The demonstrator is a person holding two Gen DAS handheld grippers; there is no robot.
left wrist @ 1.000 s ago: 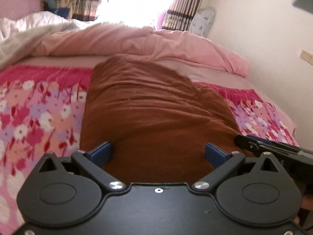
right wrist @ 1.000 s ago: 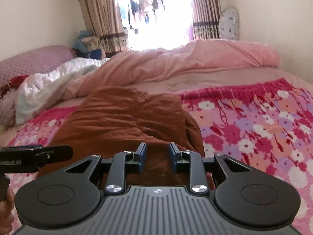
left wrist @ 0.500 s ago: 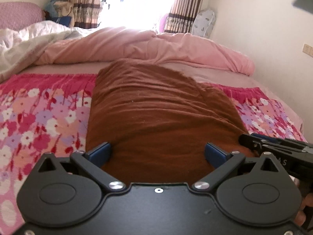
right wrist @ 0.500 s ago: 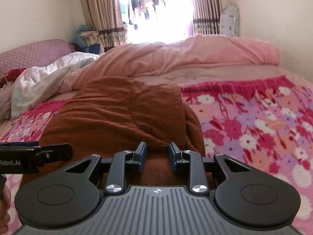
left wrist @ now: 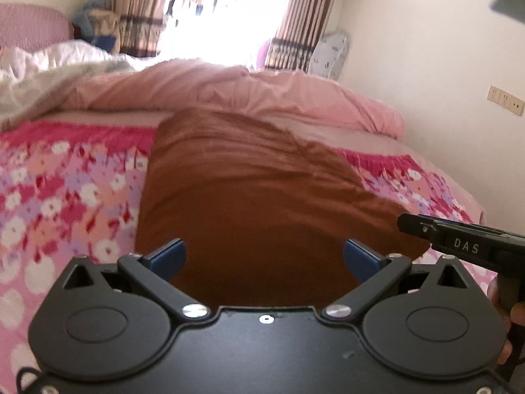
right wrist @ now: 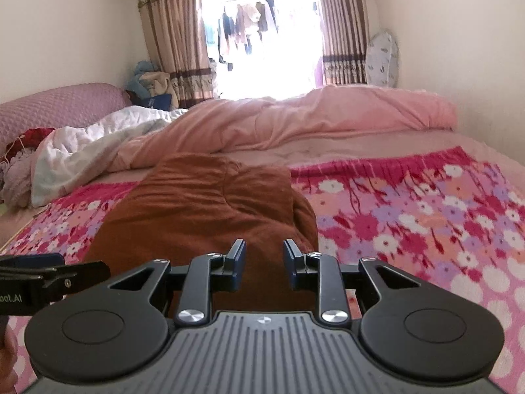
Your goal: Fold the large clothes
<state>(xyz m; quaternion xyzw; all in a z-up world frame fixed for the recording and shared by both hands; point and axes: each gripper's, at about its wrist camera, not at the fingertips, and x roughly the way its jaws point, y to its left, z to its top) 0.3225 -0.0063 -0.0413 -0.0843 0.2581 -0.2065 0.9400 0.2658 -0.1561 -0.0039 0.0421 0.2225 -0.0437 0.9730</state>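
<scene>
While the brown garment lies bunched lengthwise mid-bed on the flowery blanket, pink duvet and curtains sit behind. Left gripper gapes wide, right gripper narrow, both empty at its near edge.

- floral blanket: pink/red/white flower print, covers near part of the bed, fringed far edge
- pink duvet: bunched across far side of the bed
- white quilt: crumpled, far left, touching the duvet
- purple headboard: against left wall
- striped curtains: either side of a bright window, laundry hanging outside
- patterned fan cover: far right corner, beside right curtain
- wall sockets: on right wall
</scene>
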